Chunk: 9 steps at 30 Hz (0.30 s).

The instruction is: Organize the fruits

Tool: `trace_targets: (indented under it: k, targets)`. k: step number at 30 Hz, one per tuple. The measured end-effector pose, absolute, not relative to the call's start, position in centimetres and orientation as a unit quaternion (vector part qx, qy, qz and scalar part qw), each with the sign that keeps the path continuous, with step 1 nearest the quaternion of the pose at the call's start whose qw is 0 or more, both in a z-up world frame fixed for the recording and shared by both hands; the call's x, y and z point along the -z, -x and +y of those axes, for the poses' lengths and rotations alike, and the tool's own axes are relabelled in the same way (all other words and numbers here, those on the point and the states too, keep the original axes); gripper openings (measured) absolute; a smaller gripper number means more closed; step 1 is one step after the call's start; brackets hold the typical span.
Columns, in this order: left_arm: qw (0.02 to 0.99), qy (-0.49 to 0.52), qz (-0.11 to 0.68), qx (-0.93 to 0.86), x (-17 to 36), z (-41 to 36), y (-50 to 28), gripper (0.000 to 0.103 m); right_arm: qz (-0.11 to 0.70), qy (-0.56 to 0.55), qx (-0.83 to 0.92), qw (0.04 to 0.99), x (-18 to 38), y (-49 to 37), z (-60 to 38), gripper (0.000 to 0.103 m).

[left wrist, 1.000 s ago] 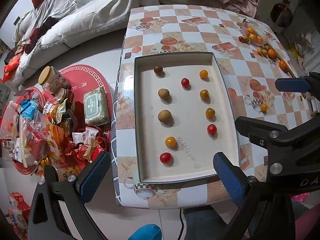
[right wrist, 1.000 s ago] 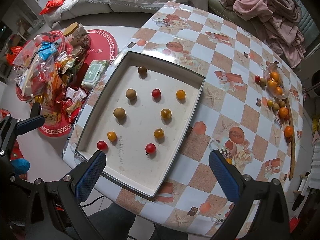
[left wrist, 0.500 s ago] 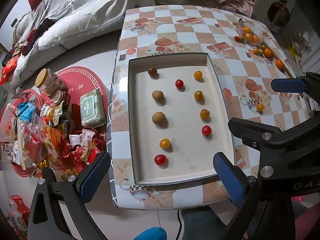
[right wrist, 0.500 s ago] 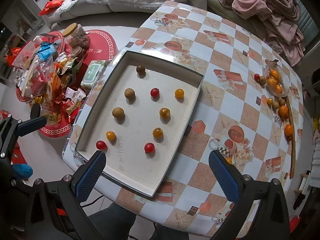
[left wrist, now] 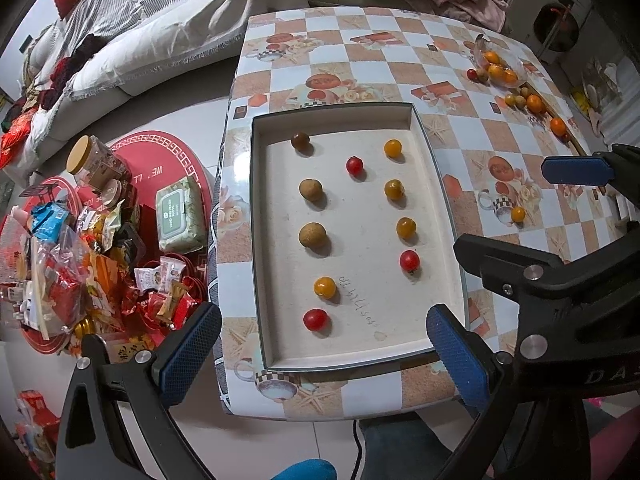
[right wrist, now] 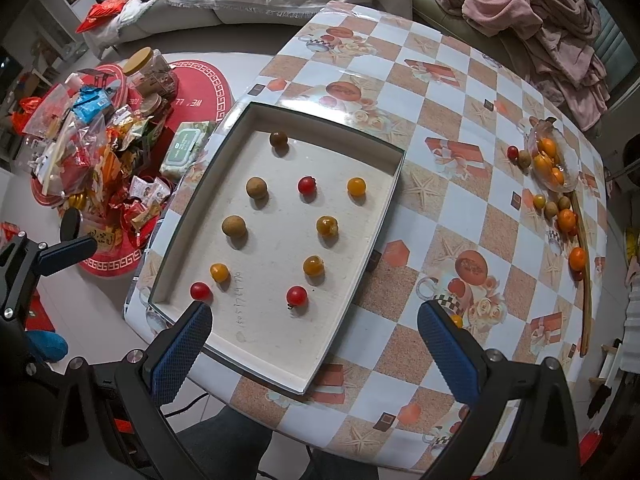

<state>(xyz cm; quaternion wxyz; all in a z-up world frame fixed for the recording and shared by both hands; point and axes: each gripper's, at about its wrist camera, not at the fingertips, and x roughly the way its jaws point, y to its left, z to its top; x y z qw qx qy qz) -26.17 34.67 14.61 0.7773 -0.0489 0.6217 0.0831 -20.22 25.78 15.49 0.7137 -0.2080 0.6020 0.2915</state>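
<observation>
On the white tray (left wrist: 440,200), nine little fruits (left wrist: 312,236) in rows. Both grippers, left (left wrist: 324,344) and right (right wrist: 314,340), wide open, holding nothing. Might roll if bumped.

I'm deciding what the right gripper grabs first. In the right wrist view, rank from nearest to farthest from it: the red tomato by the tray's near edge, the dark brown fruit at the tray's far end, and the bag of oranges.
1. Red tomato, near the right gripper, tray's near end.
2. Dark brown fruit, tray's far end, left.
3. Bag of oranges, far right of the table.
</observation>
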Motion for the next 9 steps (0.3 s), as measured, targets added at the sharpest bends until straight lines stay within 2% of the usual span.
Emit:
trace_targets:
  k: [9]
  targets:
    - [0.785, 0.042, 0.614, -0.073, -14.68, 34.17, 26.22, 0.103, 0.606, 0.202, -0.288, 0.714, -15.18, 20.16, 25.28, 0.103]
